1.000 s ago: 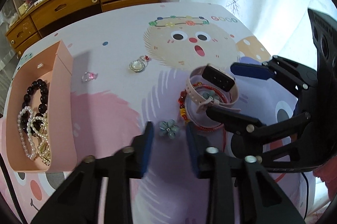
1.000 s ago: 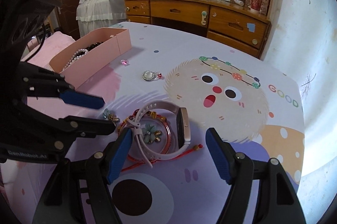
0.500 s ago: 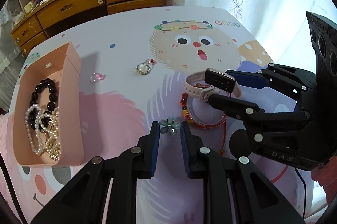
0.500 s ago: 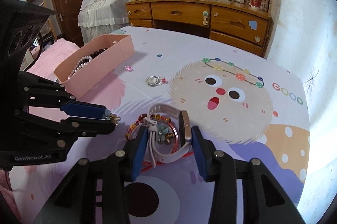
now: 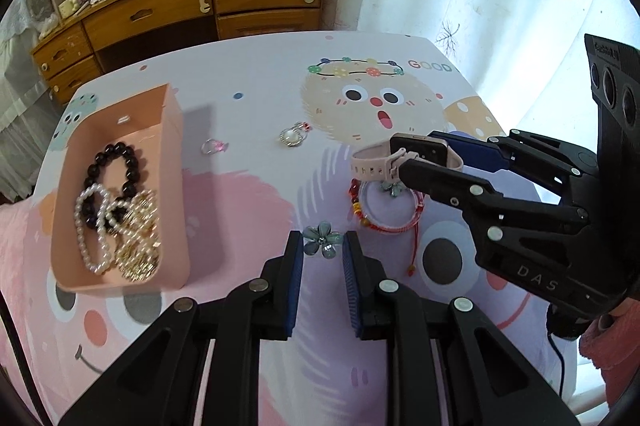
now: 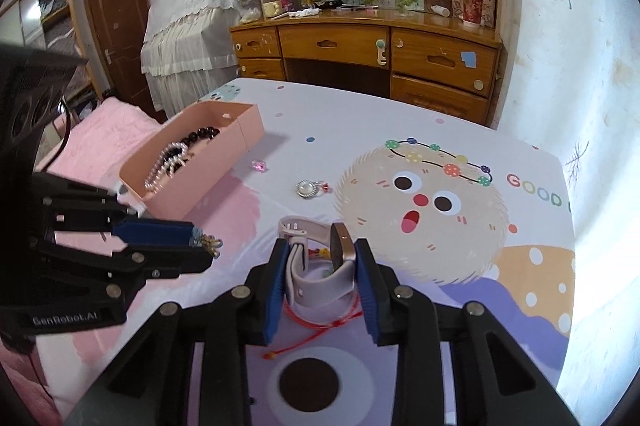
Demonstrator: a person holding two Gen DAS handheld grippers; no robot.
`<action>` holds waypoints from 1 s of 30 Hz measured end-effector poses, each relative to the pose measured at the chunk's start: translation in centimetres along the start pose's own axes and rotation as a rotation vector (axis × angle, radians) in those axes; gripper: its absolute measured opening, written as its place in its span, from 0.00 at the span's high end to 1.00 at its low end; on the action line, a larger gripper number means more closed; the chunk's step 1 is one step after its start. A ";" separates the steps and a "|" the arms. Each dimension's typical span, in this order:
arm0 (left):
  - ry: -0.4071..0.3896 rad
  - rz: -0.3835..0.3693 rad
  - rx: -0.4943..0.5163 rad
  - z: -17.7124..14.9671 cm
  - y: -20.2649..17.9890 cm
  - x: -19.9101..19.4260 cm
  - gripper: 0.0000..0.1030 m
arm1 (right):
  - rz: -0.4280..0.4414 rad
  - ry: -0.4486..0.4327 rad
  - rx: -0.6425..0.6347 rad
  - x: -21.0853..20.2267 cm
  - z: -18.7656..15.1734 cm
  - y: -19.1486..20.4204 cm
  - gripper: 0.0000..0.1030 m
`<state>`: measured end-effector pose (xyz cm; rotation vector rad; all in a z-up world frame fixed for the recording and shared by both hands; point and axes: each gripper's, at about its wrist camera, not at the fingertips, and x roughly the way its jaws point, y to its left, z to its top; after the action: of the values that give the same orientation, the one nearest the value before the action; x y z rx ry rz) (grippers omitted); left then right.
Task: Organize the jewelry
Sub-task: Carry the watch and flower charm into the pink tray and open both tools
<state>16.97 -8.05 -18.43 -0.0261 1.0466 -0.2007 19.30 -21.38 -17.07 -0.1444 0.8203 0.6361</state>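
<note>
My left gripper (image 5: 322, 246) is shut on a teal flower brooch (image 5: 322, 240) and holds it just above the cloth; it also shows in the right wrist view (image 6: 200, 240). My right gripper (image 6: 322, 260) is shut on a pink-strapped smartwatch (image 6: 324, 266), lifted over a red beaded bracelet (image 5: 384, 214) and a second teal flower (image 5: 392, 187). The watch also shows in the left wrist view (image 5: 404, 153). A pink box (image 5: 172, 153) at the left holds black beads, pearls and gold pieces.
A pearl pendant (image 5: 294, 135) and a small pink-stone ring (image 5: 214, 146) lie on the cartoon-print tablecloth (image 5: 248, 97) between box and watch. A wooden dresser (image 6: 360, 53) stands beyond the table's far edge. A curtain hangs at the right.
Both grippers closed: the left one on the teal flower brooch, the right one on the watch. Both have lifted slightly, and the watch has come off the red bracelet.
</note>
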 end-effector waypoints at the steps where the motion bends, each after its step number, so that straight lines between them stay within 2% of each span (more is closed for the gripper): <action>1: 0.003 0.001 -0.010 -0.2 0.4 -0.4 0.83 | 0.008 -0.002 0.024 -0.1 0.2 0.3 0.69; 6: 0.038 -0.001 -0.058 -1.4 2.7 -1.9 0.83 | 0.056 -0.010 0.138 -0.1 0.9 1.9 0.69; 10: 0.058 -0.017 -0.093 -2.3 5.5 -3.4 0.83 | 0.131 -0.032 0.233 0.1 1.5 4.1 0.69; 13: 0.044 -0.014 -0.094 -2.6 7.8 -4.8 0.83 | 0.163 -0.040 0.268 0.6 2.1 6.2 0.69; 20: -0.010 -0.011 -0.058 -2.2 13.3 -7.8 0.83 | 0.175 -0.054 0.312 2.1 3.7 11.0 0.69; 24: -0.034 -0.017 -0.030 -1.8 15.8 -8.6 0.83 | 0.142 -0.066 0.341 3.0 4.5 12.9 0.69; 30: -0.067 -0.038 -0.013 -0.8 18.6 -8.1 0.83 | 0.021 -0.077 0.335 4.3 6.2 15.1 0.68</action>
<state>15.22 11.66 -14.06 -0.0646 0.9811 -0.2259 16.64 -4.97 -14.14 0.1920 0.8433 0.5121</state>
